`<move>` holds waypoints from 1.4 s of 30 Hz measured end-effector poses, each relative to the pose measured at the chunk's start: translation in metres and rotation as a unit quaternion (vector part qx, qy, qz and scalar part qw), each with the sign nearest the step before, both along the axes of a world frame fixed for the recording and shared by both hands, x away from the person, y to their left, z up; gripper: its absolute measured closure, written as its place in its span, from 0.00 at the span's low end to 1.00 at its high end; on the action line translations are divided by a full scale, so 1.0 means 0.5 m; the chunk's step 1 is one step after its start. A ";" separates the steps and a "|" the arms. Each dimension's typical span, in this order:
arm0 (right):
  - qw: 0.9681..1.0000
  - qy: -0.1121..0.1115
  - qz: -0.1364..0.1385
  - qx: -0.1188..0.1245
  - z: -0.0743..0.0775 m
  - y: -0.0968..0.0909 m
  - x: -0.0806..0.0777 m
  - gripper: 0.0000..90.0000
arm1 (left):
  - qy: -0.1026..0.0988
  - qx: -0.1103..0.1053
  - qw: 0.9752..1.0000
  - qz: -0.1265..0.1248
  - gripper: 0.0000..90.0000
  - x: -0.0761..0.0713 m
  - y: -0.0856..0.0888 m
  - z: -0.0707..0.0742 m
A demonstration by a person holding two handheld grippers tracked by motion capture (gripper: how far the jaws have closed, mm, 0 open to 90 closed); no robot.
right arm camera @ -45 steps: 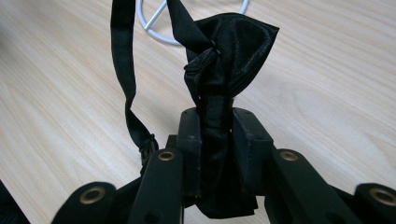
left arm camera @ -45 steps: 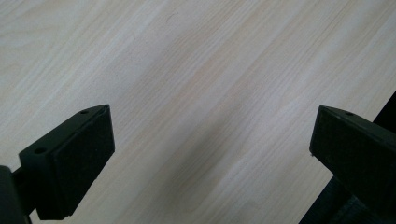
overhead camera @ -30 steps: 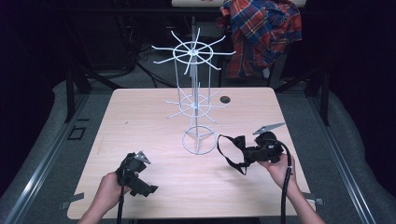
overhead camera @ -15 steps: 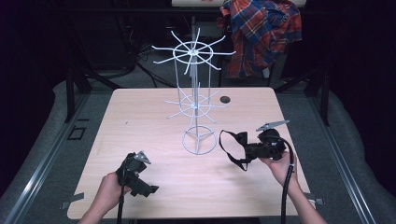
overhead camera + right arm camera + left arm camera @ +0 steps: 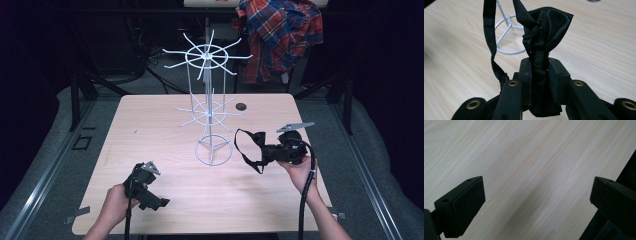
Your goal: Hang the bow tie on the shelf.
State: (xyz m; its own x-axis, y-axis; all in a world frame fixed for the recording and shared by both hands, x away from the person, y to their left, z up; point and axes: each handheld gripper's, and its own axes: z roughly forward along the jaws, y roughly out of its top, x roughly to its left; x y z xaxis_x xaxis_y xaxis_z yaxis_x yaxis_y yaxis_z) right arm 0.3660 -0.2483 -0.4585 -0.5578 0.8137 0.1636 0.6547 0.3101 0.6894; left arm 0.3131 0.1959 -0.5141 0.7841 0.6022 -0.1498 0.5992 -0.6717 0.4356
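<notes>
A black satin bow tie [image 5: 549, 22] with a long black strap [image 5: 489, 30] is clamped in my right gripper [image 5: 539, 72], which is shut on the tie's middle. In the high view that right gripper [image 5: 266, 152] is held at the table's right, pointing left, and the bow tie [image 5: 258, 139] and its strap loop [image 5: 244, 147] hang just right of the white wire rack [image 5: 207, 100]. The rack's ring base [image 5: 213, 151] sits mid-table. My left gripper [image 5: 155, 201] rests low near the front left. Its jaws [image 5: 537, 202] stand wide apart over bare wood, open and holding nothing.
The light wooden table [image 5: 150, 125] has a small dark round spot [image 5: 241, 106] behind the rack. A plaid shirt [image 5: 280, 35] hangs beyond the far edge. The rack's wire arms [image 5: 175, 52] spread out at two heights. Dark floor and rails surround the table.
The right gripper with the bow tie has shifted slightly farther up the table, and the strap has swung a little. The left gripper has stayed in place.
</notes>
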 end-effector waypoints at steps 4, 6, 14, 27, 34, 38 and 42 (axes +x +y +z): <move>1.000 -0.011 -0.003 0.006 0.007 -0.001 -0.001 0.82 | 0.000 -0.012 1.000 -0.002 0.00 0.002 0.004 0.002; 1.000 -0.013 -0.006 0.012 0.011 -0.002 -0.002 0.82 | 0.007 -0.028 1.000 -0.012 0.00 0.004 0.006 0.004; 0.999 -0.035 -0.013 0.028 0.028 -0.009 -0.004 0.82 | 0.036 -0.062 0.997 0.008 0.02 0.010 0.016 0.004; 0.997 -0.057 -0.022 0.051 0.056 -0.009 0.014 0.82 | 0.046 -0.067 0.997 -0.003 0.00 0.009 0.011 0.001; 0.996 -0.058 -0.030 0.064 0.060 -0.009 0.028 0.82 | 0.048 -0.065 0.997 -0.012 0.00 0.008 0.007 0.001; 0.996 -0.054 -0.032 0.071 0.059 -0.001 0.040 0.82 | 0.046 -0.065 0.997 -0.011 0.00 0.008 0.009 0.001; 0.995 -0.053 -0.032 0.073 0.059 0.002 0.048 0.82 | 0.048 -0.065 0.997 -0.013 0.00 0.008 0.008 0.000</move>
State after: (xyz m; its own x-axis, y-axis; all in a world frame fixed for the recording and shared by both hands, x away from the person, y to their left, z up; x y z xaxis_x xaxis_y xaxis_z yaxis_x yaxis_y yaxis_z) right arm 0.3902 -0.2471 -0.4292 -0.5252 0.8204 0.2261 0.5916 0.1610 0.7900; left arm 0.3170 0.2000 -0.5142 0.7780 0.5522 -0.2996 0.6248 -0.6298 0.4615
